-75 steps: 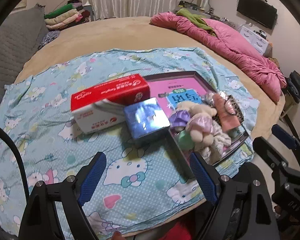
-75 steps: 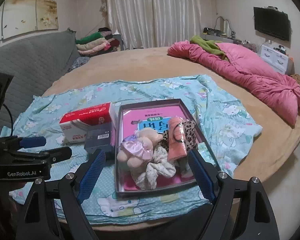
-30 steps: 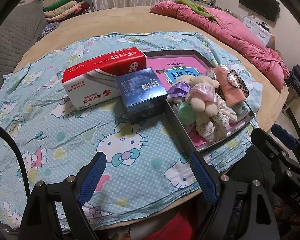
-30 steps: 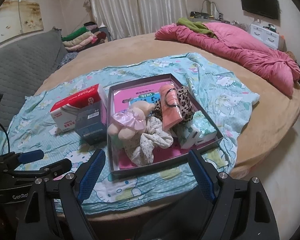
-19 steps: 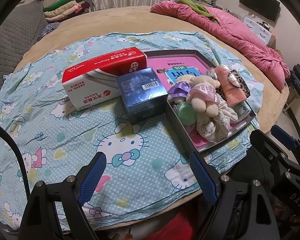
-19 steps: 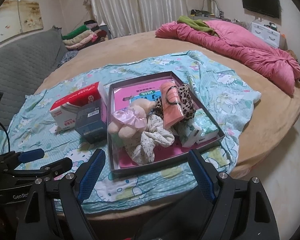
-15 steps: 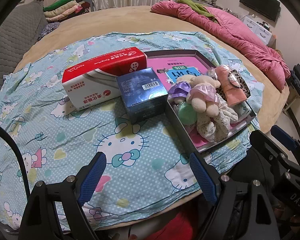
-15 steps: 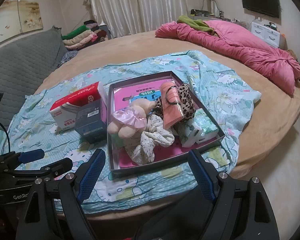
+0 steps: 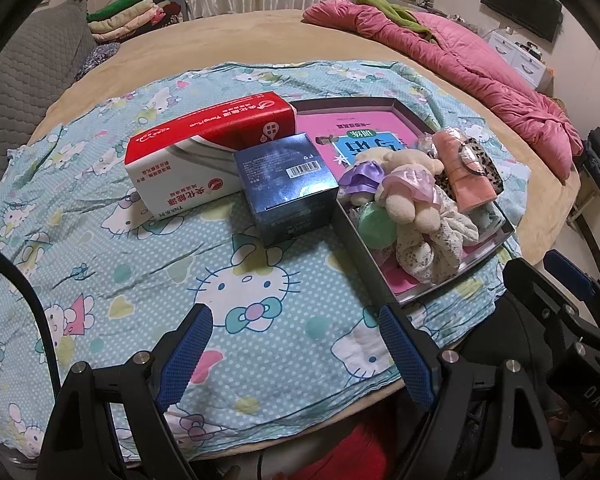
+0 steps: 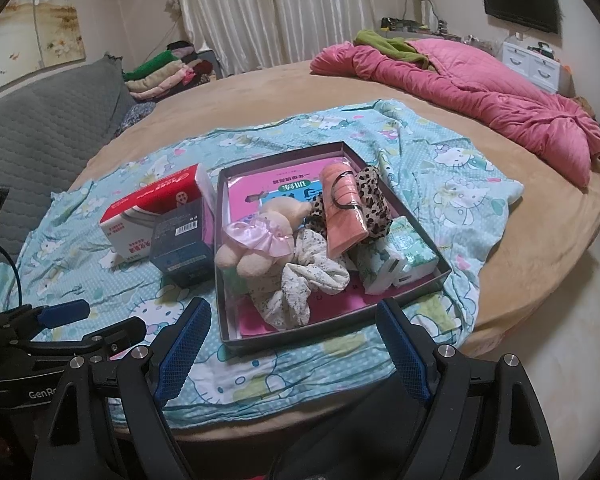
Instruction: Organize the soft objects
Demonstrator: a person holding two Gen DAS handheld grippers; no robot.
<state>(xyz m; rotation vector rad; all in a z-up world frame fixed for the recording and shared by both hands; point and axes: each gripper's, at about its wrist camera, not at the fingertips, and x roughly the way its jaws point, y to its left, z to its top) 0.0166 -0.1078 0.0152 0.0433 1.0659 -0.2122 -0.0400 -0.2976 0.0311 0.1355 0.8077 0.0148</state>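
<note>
Both my grippers, left gripper point(image 9: 296, 348) and right gripper point(image 10: 292, 344), hang released; next I reach the tray point(image 10: 332, 326) for the plush toy point(image 10: 256, 248).

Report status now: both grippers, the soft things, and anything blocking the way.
Left gripper open, empty, above the sheet. Right gripper open, empty, before the tray. Plush toy, scrunchie piled inside the tray. Nothing blocking.

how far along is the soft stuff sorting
Done: nothing evident; the plush toy, floral scrunchie and leopard pouch sit jumbled in the tray. In hand: nothing; left gripper and right gripper hang open, short of it. Left: essentially all sorting.
</note>
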